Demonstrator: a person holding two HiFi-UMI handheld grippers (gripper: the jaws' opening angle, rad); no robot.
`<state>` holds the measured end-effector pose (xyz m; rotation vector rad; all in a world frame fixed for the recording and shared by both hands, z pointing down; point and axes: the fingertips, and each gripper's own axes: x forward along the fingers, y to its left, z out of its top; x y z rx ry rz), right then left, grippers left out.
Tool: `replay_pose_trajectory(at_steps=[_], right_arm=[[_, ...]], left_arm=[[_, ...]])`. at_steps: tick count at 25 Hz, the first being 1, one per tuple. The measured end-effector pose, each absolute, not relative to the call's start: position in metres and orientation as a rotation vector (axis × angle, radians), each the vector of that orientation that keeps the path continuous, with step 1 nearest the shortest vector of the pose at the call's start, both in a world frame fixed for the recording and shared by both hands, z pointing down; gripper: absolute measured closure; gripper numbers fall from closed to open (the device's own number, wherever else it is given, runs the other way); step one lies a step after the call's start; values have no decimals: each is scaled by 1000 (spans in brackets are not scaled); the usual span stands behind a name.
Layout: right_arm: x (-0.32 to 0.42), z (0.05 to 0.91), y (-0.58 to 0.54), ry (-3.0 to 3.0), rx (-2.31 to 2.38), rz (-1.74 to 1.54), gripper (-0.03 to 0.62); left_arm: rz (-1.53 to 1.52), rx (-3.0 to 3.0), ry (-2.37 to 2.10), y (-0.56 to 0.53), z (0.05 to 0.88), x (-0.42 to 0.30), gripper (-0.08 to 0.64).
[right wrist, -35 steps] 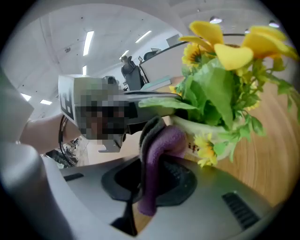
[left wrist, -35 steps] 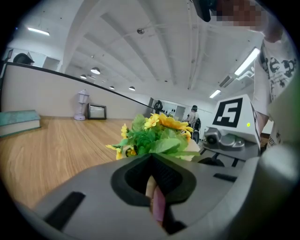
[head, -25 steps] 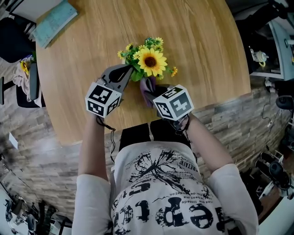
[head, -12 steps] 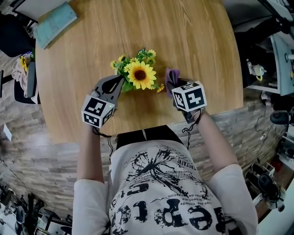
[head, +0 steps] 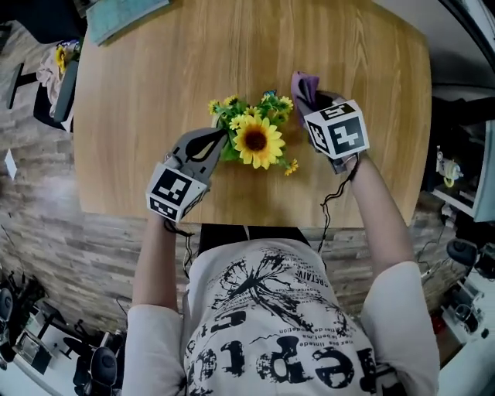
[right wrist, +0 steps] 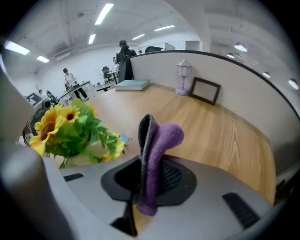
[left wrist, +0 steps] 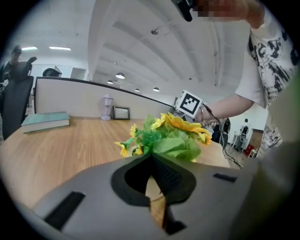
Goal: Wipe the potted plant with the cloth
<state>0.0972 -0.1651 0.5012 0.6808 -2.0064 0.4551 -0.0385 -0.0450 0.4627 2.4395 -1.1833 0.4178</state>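
The potted plant [head: 256,138], a large sunflower among small yellow blooms and green leaves, stands on the round wooden table [head: 155,93]; its pot is hidden under the foliage. My left gripper [head: 223,138] is shut, with its tips against the leaves on the plant's left side [left wrist: 161,140]. I cannot tell whether a leaf is pinched between them. My right gripper [head: 313,102] is just right of the plant and is shut on a purple cloth [head: 303,85]. The cloth [right wrist: 157,145] sticks up folded from the jaws, with the plant [right wrist: 70,129] to its left.
A teal book [head: 124,14] lies at the table's far left edge. A small white lantern [right wrist: 183,77] and a picture frame [right wrist: 205,90] stand by the grey partition at the far side. The near table edge [head: 255,220] runs in front of the person's body.
My right gripper has carried the cloth from the near side of the plant round to its right side. The left gripper has kept its place at the plant's left.
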Motion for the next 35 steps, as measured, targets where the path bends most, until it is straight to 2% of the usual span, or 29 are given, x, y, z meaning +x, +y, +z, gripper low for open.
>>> replay_pose_trajectory(at_steps=[6,16,23,35], right_arm=[[39,502,-193,-2088,389,216,518],[-30,510,-165,-2094,-102,0,518],[-38,508,-118,-2062,-466,-26,518],[-21,513,-107,-1935,-685,-48,522]], left_arm=[[420,2407,-1236,-46,461,-38,558],[377,2344,-1302,-47,458,-40,558],[365,2290,-1328,-48,461,-42,558],[334,2248,-1346,-48,459,-40,558]])
